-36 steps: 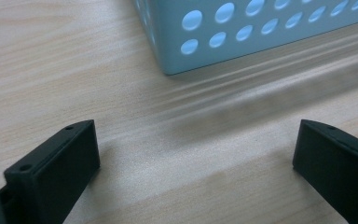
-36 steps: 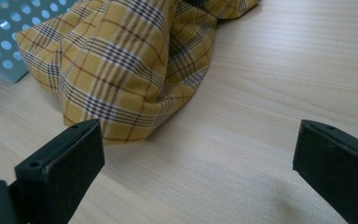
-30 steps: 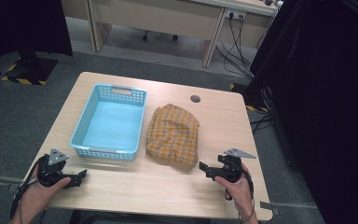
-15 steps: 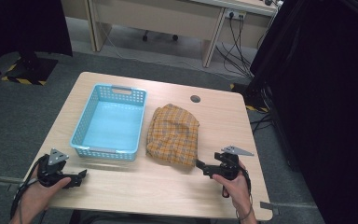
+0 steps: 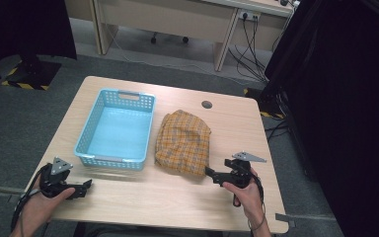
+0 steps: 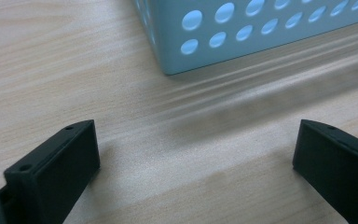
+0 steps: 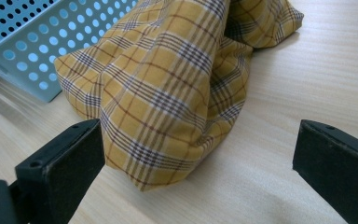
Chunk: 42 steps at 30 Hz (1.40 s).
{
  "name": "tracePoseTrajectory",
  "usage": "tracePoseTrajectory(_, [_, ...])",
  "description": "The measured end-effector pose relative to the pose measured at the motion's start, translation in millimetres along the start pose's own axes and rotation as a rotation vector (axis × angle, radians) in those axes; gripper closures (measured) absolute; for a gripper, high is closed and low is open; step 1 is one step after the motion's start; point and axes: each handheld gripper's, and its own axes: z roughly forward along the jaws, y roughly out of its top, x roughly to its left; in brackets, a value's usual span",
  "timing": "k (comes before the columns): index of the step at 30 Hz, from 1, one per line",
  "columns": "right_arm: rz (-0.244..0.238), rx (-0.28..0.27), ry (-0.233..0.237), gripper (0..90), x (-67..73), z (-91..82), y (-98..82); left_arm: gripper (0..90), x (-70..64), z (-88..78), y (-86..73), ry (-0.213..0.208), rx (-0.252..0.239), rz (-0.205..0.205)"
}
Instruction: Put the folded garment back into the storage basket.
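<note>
A yellow plaid cloth [image 5: 183, 142] lies bunched in the middle of the wooden table [image 5: 153, 202], right of an empty light blue perforated basket [image 5: 113, 160]. My right gripper [image 5: 209, 173] is open at the cloth's near right corner. In the right gripper view the cloth's [image 7: 168, 93] near fold sits between the wide jaws of this gripper [image 7: 198, 140], and the basket [image 7: 23, 51] shows behind it. My left gripper [image 5: 86, 186] rests open near the table's front left. In the left gripper view this gripper [image 6: 196, 140] frames bare wood just short of the basket's corner [image 6: 261, 32].
A round cable hole [image 5: 207, 104] sits in the table's far right part. A desk [image 5: 177, 19] with hanging cables stands behind the table. A black curtain [image 5: 335, 98] runs along the right. Bare wood stretches along the table's front edge between the two hands.
My right gripper has edged a little left and forward, closer to the cloth's near corner. The left gripper, basket and cloth have not moved.
</note>
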Motion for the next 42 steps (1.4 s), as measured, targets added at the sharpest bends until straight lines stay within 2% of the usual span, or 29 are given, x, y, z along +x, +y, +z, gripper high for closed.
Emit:
tracePoseTrajectory(6, [-0.001,-0.007,0.009,3.0,1.2,1.2,5.0,0.0,0.0,0.0,0.0,0.000,0.000,0.000])
tracePoseTrajectory(15, [0.028,-0.027,0.040,3.6,-2.8,3.1,11.8,0.0,0.0,0.0,0.0,0.000,0.000,0.000])
tracePoseTrajectory(24, [0.049,-0.025,0.063,4.3,-6.2,13.4,19.5,0.0,0.0,0.0,0.0,0.000,0.000,0.000])
tracePoseTrajectory(42, [0.032,-0.023,0.074,5.3,-2.4,25.8,32.4,0.0,0.0,0.0,0.0,0.000,0.000,0.000])
